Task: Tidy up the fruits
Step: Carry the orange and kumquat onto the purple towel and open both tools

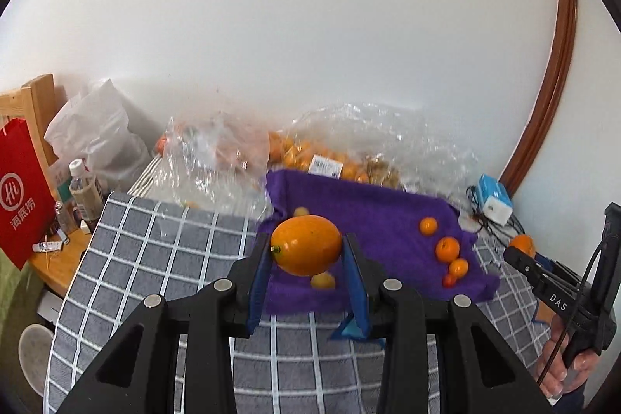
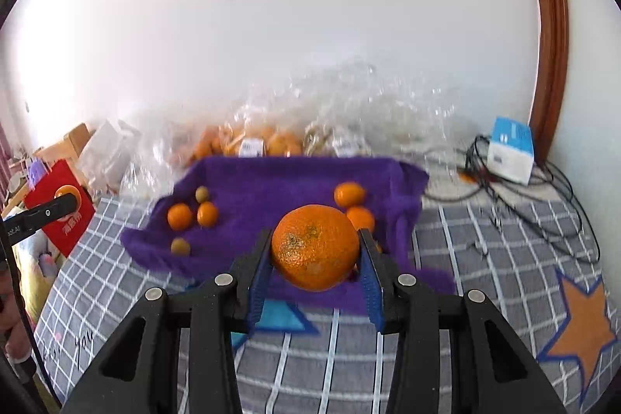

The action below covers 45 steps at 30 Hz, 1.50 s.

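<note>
Left gripper [image 1: 306, 251] is pinching a smooth oval kumquat [image 1: 306, 245] sideways between its blue ribbed pads, jaws only a bit apart. It hangs clear above the purple towel [image 1: 372, 216], which is fuzzy and rumpled. Loose fruit on the towel sits at 3 o'clock of the kumquat: a small cluster [image 1: 446, 249] of round orange ones, well apart from it.

Right gripper [image 2: 315, 251] is clamped on a bumpy round mandarin [image 2: 315, 247], also lifted off the towel. At its 10 o'clock two orange fruits [image 2: 193, 215] lie near two dull greenish ones; at 1 o'clock two more orange ones sit just beside it in the picture.

Towel's far edge butts against crinkly clear bags [image 2: 271, 138] of fruit. The checked grey blanket [image 2: 485, 258] is open around the front and right, apart from cables [image 2: 543, 204] at 2 o'clock.
</note>
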Each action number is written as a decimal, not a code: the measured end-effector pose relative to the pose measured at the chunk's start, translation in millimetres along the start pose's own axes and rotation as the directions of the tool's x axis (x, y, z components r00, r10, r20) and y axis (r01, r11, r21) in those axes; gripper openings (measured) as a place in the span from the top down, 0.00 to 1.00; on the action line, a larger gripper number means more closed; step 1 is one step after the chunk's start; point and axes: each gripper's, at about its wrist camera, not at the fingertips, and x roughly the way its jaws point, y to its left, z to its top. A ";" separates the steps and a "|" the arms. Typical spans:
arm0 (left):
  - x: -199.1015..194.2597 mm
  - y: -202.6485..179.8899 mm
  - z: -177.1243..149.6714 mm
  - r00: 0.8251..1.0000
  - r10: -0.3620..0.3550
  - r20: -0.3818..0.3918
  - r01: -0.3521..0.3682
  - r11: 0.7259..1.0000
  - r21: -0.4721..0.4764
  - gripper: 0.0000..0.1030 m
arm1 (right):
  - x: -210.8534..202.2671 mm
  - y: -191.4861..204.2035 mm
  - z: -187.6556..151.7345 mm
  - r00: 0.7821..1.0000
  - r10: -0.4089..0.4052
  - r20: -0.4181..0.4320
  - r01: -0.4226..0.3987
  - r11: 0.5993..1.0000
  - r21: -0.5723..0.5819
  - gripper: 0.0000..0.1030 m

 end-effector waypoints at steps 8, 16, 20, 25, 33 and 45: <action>37.0 -12.7 19.9 1.000 -0.010 0.015 0.010 1.000 -0.017 0.67 | 37.1 -11.8 32.3 1.000 0.020 -0.013 -0.019 0.998 0.058 0.60; 85.1 -12.3 17.7 1.000 -0.001 0.019 0.002 0.999 -0.054 0.67 | 96.6 -19.5 15.6 0.994 0.042 -0.106 -0.035 0.997 0.066 0.60; 116.3 1.1 3.2 0.998 -0.005 -0.064 -0.002 0.994 -0.105 0.67 | 122.2 -17.4 -2.6 0.981 0.029 -0.193 -0.025 0.999 0.027 0.60; 126.1 12.3 -5.2 0.994 -0.018 -0.107 0.003 0.991 -0.135 0.67 | 127.6 -13.2 -10.5 0.978 0.057 -0.199 -0.054 0.998 0.018 0.59; 132.9 -6.9 -19.3 0.986 -0.037 -0.162 0.026 0.997 -0.067 0.67 | 134.3 -6.0 -17.8 0.974 0.054 -0.222 -0.057 0.998 -0.007 0.60; 145.6 -8.0 -26.9 0.971 -0.048 -0.235 0.033 0.997 -0.068 0.66 | 150.7 -10.6 -25.6 0.962 0.025 -0.270 -0.025 1.000 0.004 0.59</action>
